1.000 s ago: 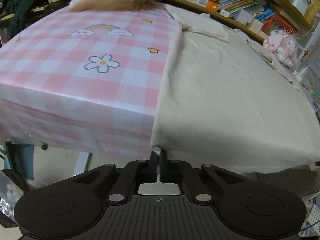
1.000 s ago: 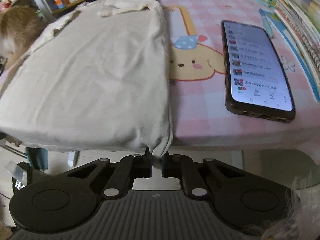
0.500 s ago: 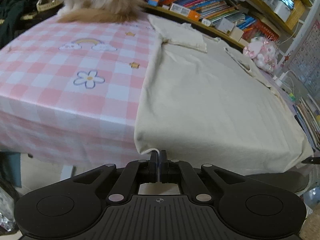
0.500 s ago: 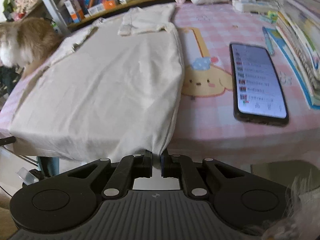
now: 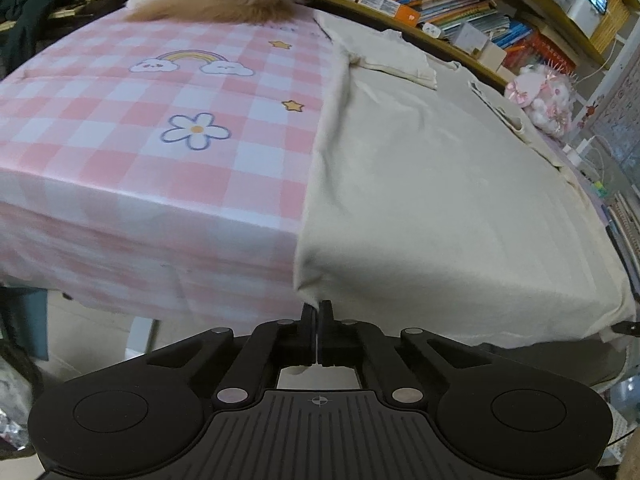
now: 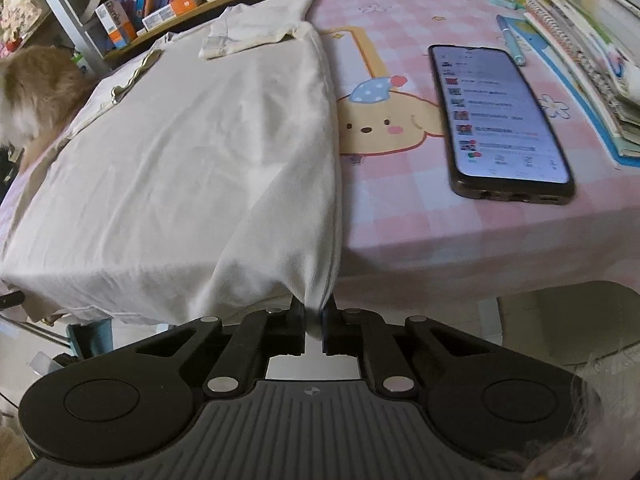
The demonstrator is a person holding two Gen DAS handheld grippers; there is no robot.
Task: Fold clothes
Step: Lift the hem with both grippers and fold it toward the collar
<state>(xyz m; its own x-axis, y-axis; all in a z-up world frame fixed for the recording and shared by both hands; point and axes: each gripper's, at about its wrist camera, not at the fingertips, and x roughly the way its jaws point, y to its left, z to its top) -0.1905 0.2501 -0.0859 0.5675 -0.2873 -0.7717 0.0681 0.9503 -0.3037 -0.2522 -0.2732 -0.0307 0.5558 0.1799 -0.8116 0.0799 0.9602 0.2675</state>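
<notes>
At the table's near edge, left gripper and right gripper each pinch a hem corner of the cream shirt; phone lies apart.

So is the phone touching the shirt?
Apart. The right wrist view shows the phone lying on the tablecloth, with a strip of bare checked cloth between it and the shirt.

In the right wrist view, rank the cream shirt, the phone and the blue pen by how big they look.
1. cream shirt, by far the largest, covering the table's left half.
2. phone, lying screen-up on the pink cloth.
3. blue pen, smallest; it lies farther from the camera, which shrinks it somewhat.
</notes>
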